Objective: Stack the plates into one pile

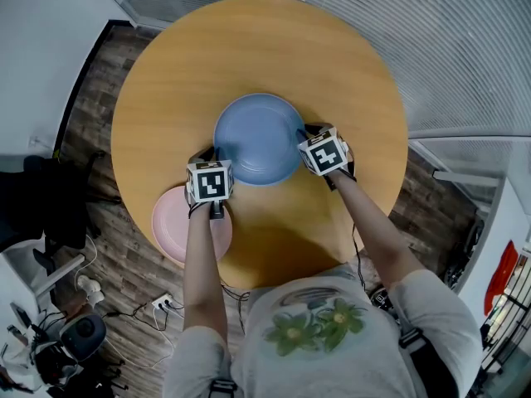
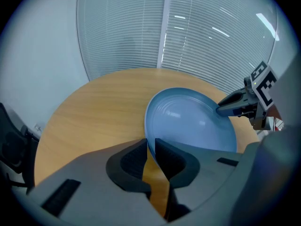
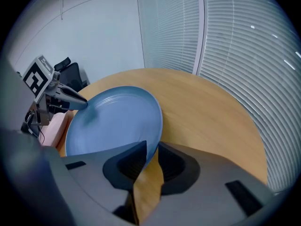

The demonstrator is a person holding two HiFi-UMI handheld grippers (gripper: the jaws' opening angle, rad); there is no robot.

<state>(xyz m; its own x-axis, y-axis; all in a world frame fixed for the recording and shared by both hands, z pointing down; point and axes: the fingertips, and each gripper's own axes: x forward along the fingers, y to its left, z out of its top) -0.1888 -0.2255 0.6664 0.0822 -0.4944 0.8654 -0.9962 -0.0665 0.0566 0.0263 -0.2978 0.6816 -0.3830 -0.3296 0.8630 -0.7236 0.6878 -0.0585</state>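
Head view: the left gripper [image 1: 211, 153] and the right gripper [image 1: 309, 131] pinch opposite edges of the blue plate [image 1: 257, 139] at the middle of the round counter [image 1: 249, 48]. The pink plate [image 1: 172, 222] lies behind the left jaws. Left gripper view — jaws clenched on the blue rim. Right gripper view — jaws likewise clamped on the rim.

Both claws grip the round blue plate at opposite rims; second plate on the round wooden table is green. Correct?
No: the second plate is pink, not green, as the head view shows. The left claw and right claw do grip the round blue plate at opposite rims.
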